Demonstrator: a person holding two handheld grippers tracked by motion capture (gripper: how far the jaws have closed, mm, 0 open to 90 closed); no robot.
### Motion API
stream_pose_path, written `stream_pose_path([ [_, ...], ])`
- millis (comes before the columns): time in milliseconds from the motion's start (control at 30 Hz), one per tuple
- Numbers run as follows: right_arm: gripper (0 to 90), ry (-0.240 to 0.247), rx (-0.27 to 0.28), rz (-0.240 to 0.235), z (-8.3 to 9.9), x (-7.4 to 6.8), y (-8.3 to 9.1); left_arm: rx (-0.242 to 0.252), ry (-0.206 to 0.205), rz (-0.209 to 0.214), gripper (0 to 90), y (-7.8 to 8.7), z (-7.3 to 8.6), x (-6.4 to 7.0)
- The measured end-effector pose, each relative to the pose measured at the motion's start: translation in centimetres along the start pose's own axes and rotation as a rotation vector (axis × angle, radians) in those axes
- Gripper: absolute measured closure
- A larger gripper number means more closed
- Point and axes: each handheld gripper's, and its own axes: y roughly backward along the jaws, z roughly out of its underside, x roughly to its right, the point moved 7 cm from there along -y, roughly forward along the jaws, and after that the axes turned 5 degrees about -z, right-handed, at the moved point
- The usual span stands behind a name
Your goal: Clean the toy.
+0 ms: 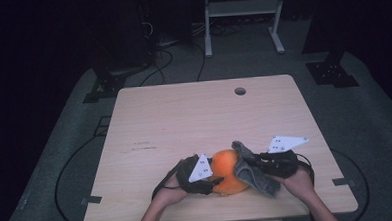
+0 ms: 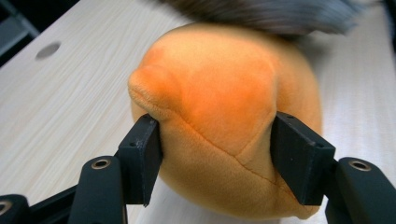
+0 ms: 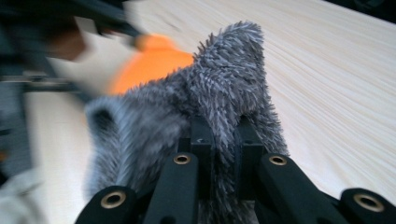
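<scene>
On the left of the high view, the left hand-held gripper [image 1: 218, 180] is held by a hand at the near edge of the wooden surface [image 1: 184, 121]. A white three-cornered plate sits on top of it. Its two black jaws are pressed against the orange plush toy [image 1: 227, 170], one on each side. In the left gripper view, the soft orange plush toy [image 2: 224, 126] is seen squeezed between the jaws, and its skin is dented where the jaws [image 2: 215, 158] push in. So the toy is gripped by this hand-held gripper.

The toy is found in the middle, near the front edge of the surface, right between the two hands. It rests low on the surface.

Just to the right of the toy, a grey fuzzy cloth [image 1: 251, 170] is seen. It is touching the toy's right side and is draped partly over it. In the right gripper view, the grey fuzzy cloth [image 3: 205, 112] is pinched between the two black jaws, which are nearly closed on a fold of it. The orange toy [image 3: 149, 65] is seen behind the cloth there, and it is blurred.

On the right, the right hand-held gripper [image 1: 256, 163] is held by the other hand, and it too has a white plate on top.

Far back on the surface, a small round hole [image 1: 239, 91] is seen.
</scene>
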Motion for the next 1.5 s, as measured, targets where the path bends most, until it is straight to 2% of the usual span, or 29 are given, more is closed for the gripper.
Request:
stream_pose_path([
  [33, 81.1, 0.000, 0.000, 0.000, 0.0, 0.0, 0.0, 0.000, 0.000, 0.000, 36.8, 0.0, 0.0, 0.0],
  [67, 81.1, 0.038, -0.014, -0.034, -0.1, -1.4, -0.5, 0.012, 0.035, 0.001, 35.9, -0.1, 0.2, -0.3],
  [167, 81.0, 0.073, -0.046, -0.014, 0.1, -1.7, -1.3, 0.029, 0.060, -0.001, 25.5, 0.1, 0.1, -0.5],
  [200, 81.0, 0.068, -0.041, -0.008, 0.2, -1.4, -1.5, 0.053, 0.071, -0.011, 25.5, 0.2, -0.1, -0.7],
  [233, 81.0, 0.060, -0.032, -0.005, 0.2, -1.1, -1.6, 0.097, 0.074, -0.024, 16.7, 0.5, -0.3, -1.0],
  [267, 81.0, 0.060, -0.025, 0.001, 0.2, -0.6, -1.6, 0.193, 0.070, -0.039, 16.7, 1.2, -1.0, -1.1],
  [333, 81.0, 0.066, -0.017, -0.003, 0.2, -0.6, -1.8, 0.205, 0.068, -0.044, 23.8, 1.3, -1.1, -1.1],
  [367, 81.0, 0.071, -0.018, -0.001, 0.2, -0.6, -1.8, 0.200, 0.060, -0.032, 29.7, 1.1, -1.0, -1.0],
  [400, 81.0, 0.076, -0.018, 0.004, 0.2, -0.5, -1.9, 0.145, 0.026, -0.018, 34.2, 0.5, -0.4, -0.7],
  [467, 80.9, 0.079, -0.018, 0.015, 0.3, -0.3, -1.9, 0.130, 0.019, -0.017, 41.1, 0.4, -0.3, -0.7],
  [533, 81.0, 0.070, -0.027, 0.062, 0.8, 0.9, -2.0, 0.147, 0.051, 0.024, 43.8, 0.6, -0.4, -0.6],
  [600, 81.0, 0.053, -0.039, 0.107, 1.2, 1.9, -1.9, 0.157, 0.056, 0.067, 42.0, 0.8, -0.4, -0.4],
  [633, 81.0, 0.053, -0.039, 0.107, 1.2, 1.9, -1.9, 0.157, 0.056, 0.067, 41.0, 0.8, -0.4, -0.4],
  [667, 81.0, 0.020, -0.038, 0.135, 1.7, 2.9, -1.9, 0.160, 0.059, 0.083, 40.6, 1.0, -0.4, -0.3],
  [733, 81.0, 0.001, -0.026, 0.131, 1.8, 3.1, -1.8, 0.148, 0.052, 0.079, 41.1, 0.9, -0.3, -0.3],
  [800, 81.0, 0.016, -0.023, 0.133, 1.5, 2.8, -1.7, 0.125, 0.043, 0.041, 46.1, 0.8, -0.2, -0.6],
  [833, 81.0, 0.016, -0.023, 0.133, 1.5, 2.8, -1.7, 0.125, 0.043, 0.041, 48.5, 0.8, -0.2, -0.6],
  [867, 81.0, 0.032, -0.005, 0.129, 0.9, 2.1, -1.1, 0.113, 0.049, 0.022, 50.1, 0.7, -0.1, -0.8],
  [933, 81.0, 0.059, 0.015, 0.085, 0.2, 0.7, -0.4, 0.116, 0.095, 0.003, 51.9, 0.3, -0.1, -0.9],
  [967, 81.0, 0.059, 0.015, 0.085, 0.2, 0.7, -0.4, 0.116, 0.095, 0.003, 52.4, 0.3, -0.1, -0.9],
  [1000, 81.0, 0.103, 0.011, 0.040, -0.1, -1.2, -0.7, 0.116, 0.122, -0.019, 52.7, 0.0, 0.0, -1.2],
  [1067, 81.0, 0.152, -0.031, 0.028, 0.0, -2.6, -1.9, 0.111, 0.143, -0.029, 52.5, -0.1, 0.0, -1.3],
  [1167, 81.0, 0.176, -0.055, 0.042, 0.3, -2.7, -2.9, 0.115, 0.160, -0.017, 44.7, 0.1, 0.2, -1.5],
  [1200, 81.0, 0.158, -0.046, 0.056, 0.3, -1.8, -3.0, 0.152, 0.205, 0.044, 41.6, 0.5, 0.2, -1.6],
  [1233, 81.0, 0.158, -0.046, 0.056, 0.3, -1.8, -3.0, 0.152, 0.205, 0.044, 41.4, 0.5, 0.2, -1.6],
  [1267, 81.0, 0.133, -0.027, 0.080, 0.4, -1.0, -2.6, 0.162, 0.213, 0.062, 43.2, 0.6, 0.2, -1.7],
  [1367, 81.0, 0.118, -0.028, 0.114, 0.7, -0.3, -2.0, 0.157, 0.198, 0.040, 51.6, 0.3, 0.2, -1.7],
  [1400, 81.0, 0.122, -0.026, 0.113, 0.7, -0.5, -1.8, 0.143, 0.191, 0.007, 52.9, 0.1, 0.0, -1.8],
  [1500, 81.0, 0.147, -0.020, 0.094, 0.5, -1.5, -1.6, 0.143, 0.198, -0.007, 54.0, 0.0, 0.0, -1.8],
])
